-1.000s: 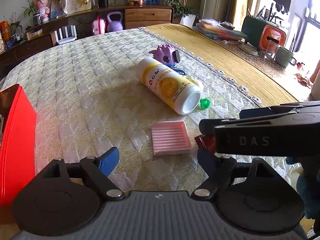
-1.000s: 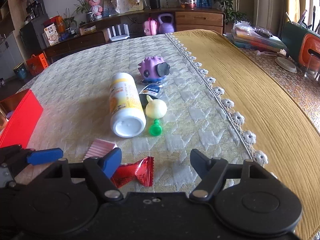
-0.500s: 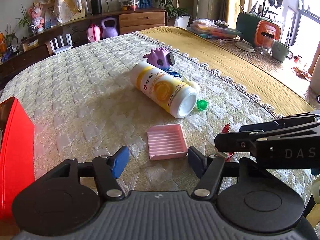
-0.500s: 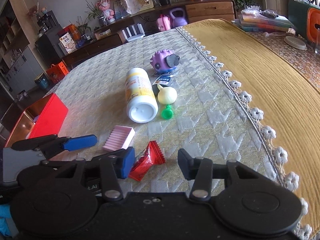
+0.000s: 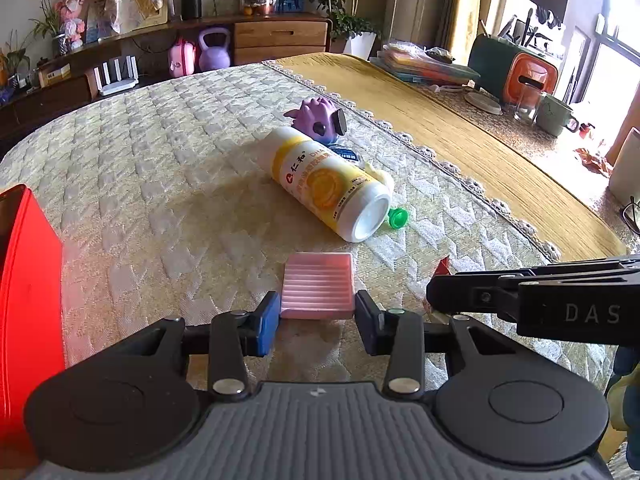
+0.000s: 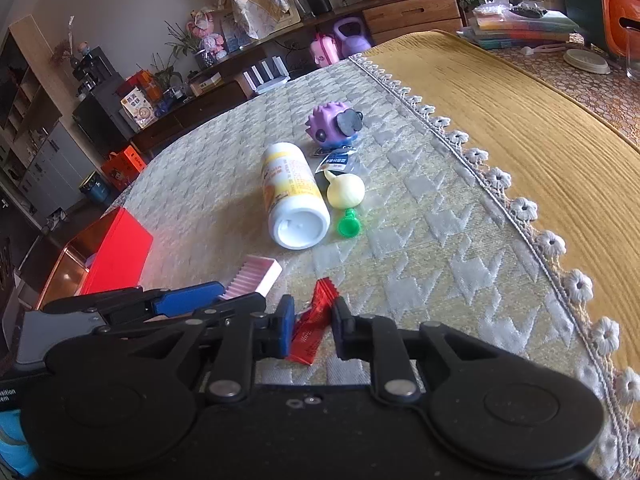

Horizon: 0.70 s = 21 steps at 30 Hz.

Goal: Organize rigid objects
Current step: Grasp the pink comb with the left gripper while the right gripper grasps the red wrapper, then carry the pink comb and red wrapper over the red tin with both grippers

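A pink ridged tray (image 5: 319, 285) lies on the cream quilted cloth, and my left gripper (image 5: 316, 316) is shut on its near edge; the tray also shows in the right wrist view (image 6: 252, 277). My right gripper (image 6: 312, 322) is shut on a red snack packet (image 6: 314, 322) lying on the cloth. Beyond lie a white and yellow bottle (image 5: 330, 184) on its side, a green cap (image 5: 398, 217), a pale yellow squishy toy (image 6: 346, 191) and a purple spiky toy (image 5: 320, 117).
A red box (image 5: 28, 312) stands at the left edge and shows in the right wrist view (image 6: 114, 254). A small dark sachet (image 6: 336, 162) lies by the purple toy. A yellow cloth (image 5: 480, 152) covers the table's right side, with a mug (image 5: 554, 114) and containers beyond.
Both grippers moved forward and closed: the left fingers came in onto the pink tray, the right fingers came in onto the red packet.
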Motion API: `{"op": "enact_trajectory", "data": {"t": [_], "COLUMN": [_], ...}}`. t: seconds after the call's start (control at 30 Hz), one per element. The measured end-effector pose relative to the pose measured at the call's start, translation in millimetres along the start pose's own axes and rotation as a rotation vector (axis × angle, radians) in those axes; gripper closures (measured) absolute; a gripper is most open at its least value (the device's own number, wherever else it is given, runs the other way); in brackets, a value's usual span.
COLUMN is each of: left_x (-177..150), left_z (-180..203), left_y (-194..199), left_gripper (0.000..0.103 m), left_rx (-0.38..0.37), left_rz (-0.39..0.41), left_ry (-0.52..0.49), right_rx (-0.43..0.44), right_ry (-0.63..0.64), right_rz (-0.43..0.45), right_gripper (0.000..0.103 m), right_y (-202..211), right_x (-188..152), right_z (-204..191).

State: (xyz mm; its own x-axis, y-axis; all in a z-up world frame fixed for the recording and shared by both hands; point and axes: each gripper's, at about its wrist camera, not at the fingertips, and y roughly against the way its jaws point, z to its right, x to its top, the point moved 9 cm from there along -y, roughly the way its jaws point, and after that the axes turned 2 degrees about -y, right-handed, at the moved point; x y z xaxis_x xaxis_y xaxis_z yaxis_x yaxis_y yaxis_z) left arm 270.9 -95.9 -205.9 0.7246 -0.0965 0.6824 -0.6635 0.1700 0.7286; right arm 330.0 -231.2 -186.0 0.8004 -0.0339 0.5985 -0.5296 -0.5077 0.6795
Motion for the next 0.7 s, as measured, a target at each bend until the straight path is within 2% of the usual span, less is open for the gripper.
{"op": "enact_trajectory", "data": {"t": [0.33,0.7], "left_x": [2,7], "left_z": [-7,-26], "left_y": [28,82], "left_gripper": [0.063,0.063], "left_rx": [0.008,0.013], "left_rz": [-0.007,0.033], "left_ry": [0.037,0.101], "right_rx": [0.018,0.063], "right_ry": [-0.012,0.032], "right_rz": [0.032,0.072], "right_gripper": [0.085,0.085], "right_y": [20,47], "right_x": [4,11], "right_z": [-10,-51]}}
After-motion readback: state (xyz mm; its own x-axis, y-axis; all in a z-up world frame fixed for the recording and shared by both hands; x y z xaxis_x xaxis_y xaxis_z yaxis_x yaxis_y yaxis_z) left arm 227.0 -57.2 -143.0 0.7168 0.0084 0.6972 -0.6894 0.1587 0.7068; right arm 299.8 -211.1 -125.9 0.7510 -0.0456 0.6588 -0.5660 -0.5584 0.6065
